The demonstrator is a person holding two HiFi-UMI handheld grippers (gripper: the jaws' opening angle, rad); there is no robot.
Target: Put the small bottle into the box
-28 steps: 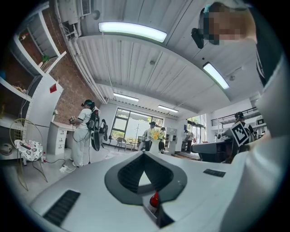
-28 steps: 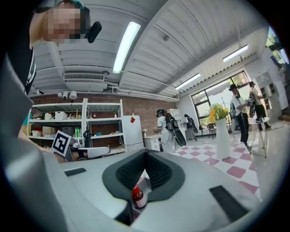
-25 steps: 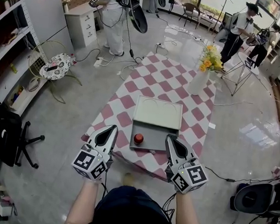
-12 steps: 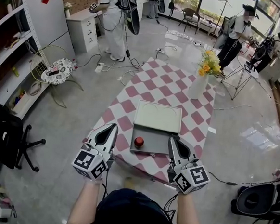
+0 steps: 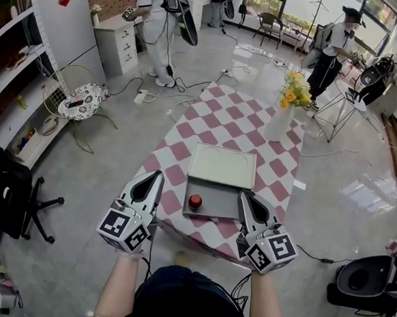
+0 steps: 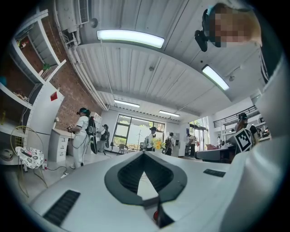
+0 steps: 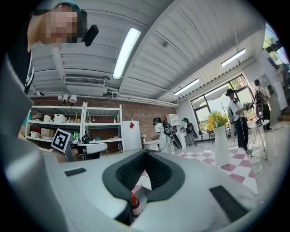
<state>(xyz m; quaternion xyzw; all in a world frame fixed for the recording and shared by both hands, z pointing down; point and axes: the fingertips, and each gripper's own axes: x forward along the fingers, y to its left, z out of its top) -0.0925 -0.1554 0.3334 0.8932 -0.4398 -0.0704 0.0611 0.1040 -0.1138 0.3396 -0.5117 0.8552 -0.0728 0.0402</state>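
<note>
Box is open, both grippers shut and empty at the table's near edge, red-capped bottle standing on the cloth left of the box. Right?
Not quite: the head view shows the red-capped bottle standing inside the open box, on its tray, not on the cloth. The left gripper and right gripper are indeed shut and empty at the near edge.

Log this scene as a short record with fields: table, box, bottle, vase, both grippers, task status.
table: covered with a red-and-white checked cloth
box: open, pale lid laid back, at the near end of the table
small bottle: red cap, upright inside the box's lower tray
vase: white, yellow flowers, far right side of the table
left gripper: jaws together, empty, left of the box
right gripper: jaws together, empty, at the box's right front corner
task status: bottle already in the box, lid not closed
</note>
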